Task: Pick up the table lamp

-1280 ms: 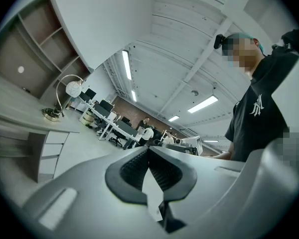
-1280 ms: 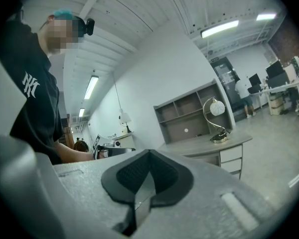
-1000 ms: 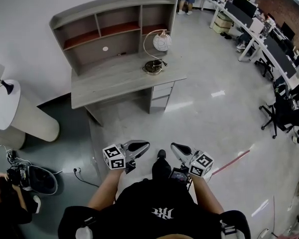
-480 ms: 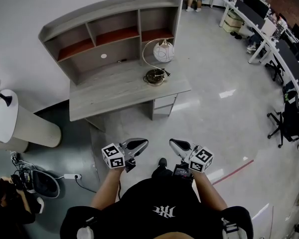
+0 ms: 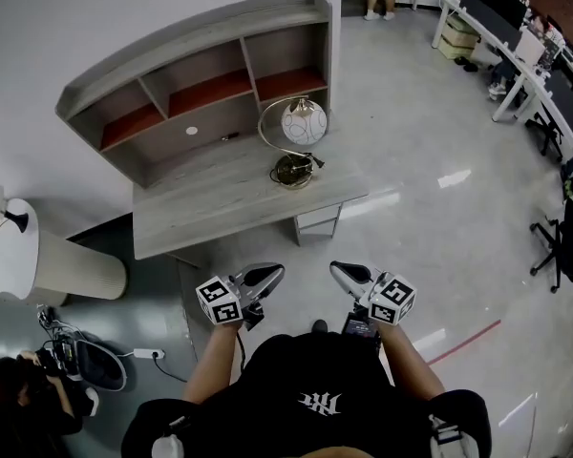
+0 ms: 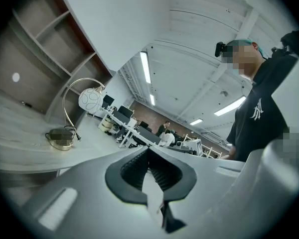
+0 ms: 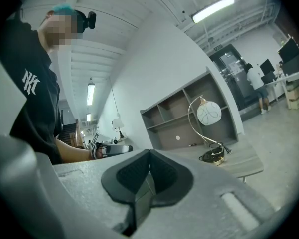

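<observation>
Table lamp (image 5: 304,122) is seen standing upright on the grey desk (image 5: 205,208), toward the desk's right end and in front of the rightmost compartment of the shelf unit (image 5: 196,70) that is set along the desk's back edge. A round golden base (image 5: 292,171) is rested on the desktop. A thin curved arm (image 5: 265,122) is arched up from it, and a white globe shade (image 7: 209,112) with a faint line pattern is hung from the arm's end. A dark cord (image 5: 314,163) is laid on the desktop just beside the base.

Both grippers are held out level over the pale floor (image 5: 430,218), well short of the desk's front edge and well apart from the lamp. The left gripper (image 5: 267,276) is seen with its jaws pressed together and nothing between them, and the same closed jaws are shown in the left gripper view (image 6: 148,152), where the lamp (image 6: 91,99) is visible far off on the desk. The right gripper (image 5: 347,277) is likewise closed on nothing (image 7: 149,156).

A white rounded stand (image 5: 38,256) is placed to the left of the desk.
</observation>
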{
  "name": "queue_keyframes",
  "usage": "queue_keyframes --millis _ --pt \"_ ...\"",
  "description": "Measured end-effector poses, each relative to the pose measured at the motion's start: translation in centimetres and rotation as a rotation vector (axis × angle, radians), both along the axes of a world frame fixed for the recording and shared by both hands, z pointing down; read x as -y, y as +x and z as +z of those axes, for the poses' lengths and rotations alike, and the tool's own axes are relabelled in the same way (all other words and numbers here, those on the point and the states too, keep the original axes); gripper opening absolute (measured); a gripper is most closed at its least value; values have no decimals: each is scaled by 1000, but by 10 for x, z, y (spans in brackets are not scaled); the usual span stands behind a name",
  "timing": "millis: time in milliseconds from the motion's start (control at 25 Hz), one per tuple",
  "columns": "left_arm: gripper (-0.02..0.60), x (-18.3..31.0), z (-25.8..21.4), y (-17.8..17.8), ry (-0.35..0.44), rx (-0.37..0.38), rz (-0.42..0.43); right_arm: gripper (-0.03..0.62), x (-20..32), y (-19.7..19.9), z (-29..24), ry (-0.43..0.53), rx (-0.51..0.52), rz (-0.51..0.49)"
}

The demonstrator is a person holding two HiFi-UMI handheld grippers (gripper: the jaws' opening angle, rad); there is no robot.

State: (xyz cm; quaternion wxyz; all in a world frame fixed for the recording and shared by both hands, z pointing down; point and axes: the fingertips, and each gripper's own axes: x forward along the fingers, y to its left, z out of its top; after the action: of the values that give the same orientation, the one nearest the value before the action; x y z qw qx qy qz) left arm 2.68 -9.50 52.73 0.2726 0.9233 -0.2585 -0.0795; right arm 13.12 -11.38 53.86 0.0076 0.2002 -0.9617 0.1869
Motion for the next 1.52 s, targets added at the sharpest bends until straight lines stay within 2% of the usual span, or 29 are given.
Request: queue_keyframes --millis 240,480,760,1080,1280,1520 --pt "-8 41 -2 -4 17 18 -38 2 35 5 3 -12 25 -4" --pt "-8 90 -6 -13 29 26 -41 2 71 -10 16 -36 29 -4" --pt "-8 164 -23 -57 85 53 -43 2 130 -38 22 -65 3 27" --pt "-8 249 -43 -110 164 143 5 2 206 -55 20 -27 -48 136" --pt "12 296 -52 -128 207 171 38 26 239 -64 20 -14 -82 221" --pt "66 348 -55 -130 261 246 102 69 270 -92 35 71 -230 305"
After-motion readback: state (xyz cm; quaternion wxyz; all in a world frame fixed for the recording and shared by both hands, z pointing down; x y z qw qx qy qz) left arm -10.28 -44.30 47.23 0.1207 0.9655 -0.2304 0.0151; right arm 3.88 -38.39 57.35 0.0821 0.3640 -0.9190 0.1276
